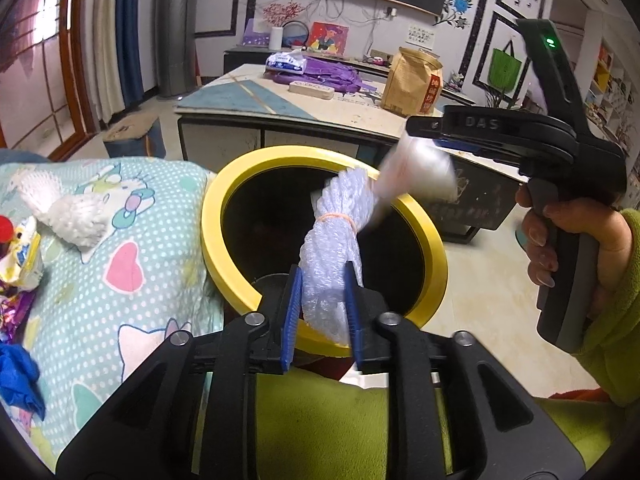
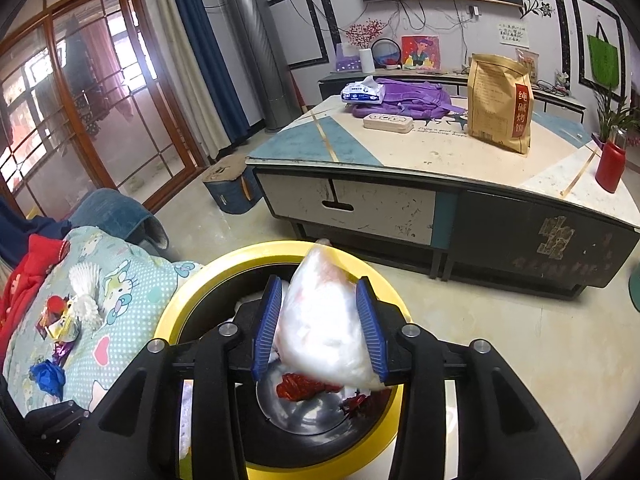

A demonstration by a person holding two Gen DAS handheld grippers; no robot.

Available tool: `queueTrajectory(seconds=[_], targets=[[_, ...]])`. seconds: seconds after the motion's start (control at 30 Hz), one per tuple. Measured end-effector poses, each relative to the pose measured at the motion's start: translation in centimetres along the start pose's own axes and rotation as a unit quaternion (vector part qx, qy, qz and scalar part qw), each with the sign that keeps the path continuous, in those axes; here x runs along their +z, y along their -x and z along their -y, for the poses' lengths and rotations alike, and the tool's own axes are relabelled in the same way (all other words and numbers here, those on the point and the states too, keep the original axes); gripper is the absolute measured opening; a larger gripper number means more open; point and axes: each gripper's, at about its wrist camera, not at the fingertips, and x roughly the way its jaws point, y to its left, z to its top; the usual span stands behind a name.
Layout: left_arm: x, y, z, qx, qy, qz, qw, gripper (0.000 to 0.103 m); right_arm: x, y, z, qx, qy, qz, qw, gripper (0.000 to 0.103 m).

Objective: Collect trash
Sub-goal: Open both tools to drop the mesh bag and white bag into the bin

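Directly beneath both claws, the yellow-rimmed bin [image 1: 240,168] is waiting, so the left claw [image 1: 322,312], pinching a bubble-wrap roll [image 1: 332,236], and right claw [image 2: 320,320], clamping a clear plastic bag [image 2: 324,320], are best opening only while centred over it.

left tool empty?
No, the left tool is clamped on a bubble-wrap roll tied with a rubber band, held over the yellow-rimmed bin.
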Motion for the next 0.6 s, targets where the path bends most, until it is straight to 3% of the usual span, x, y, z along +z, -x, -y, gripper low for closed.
queueTrajectory(seconds=[0.2, 0.37, 0.6], targets=[[0.1, 0.6, -0.5, 0.0, 0.018, 0.01, 0.9998, 0.061, 0.3, 0.4, 0.0, -0.001, -0.001, 0.008, 1.0, 0.045], [0.3, 1.8, -0.8, -0.002, 0.036, 0.03, 0.9989, 0.084, 0.4, 1.0, -0.6, -0.003, 0.011, 0.019, 1.0, 0.05], [0.8, 3.7, -1.5, 0.005, 0.054, 0.064, 0.9964, 0.09, 0.5, 2.2, -2.0, -0.003, 0.039, 0.042, 0.998, 0.054]])
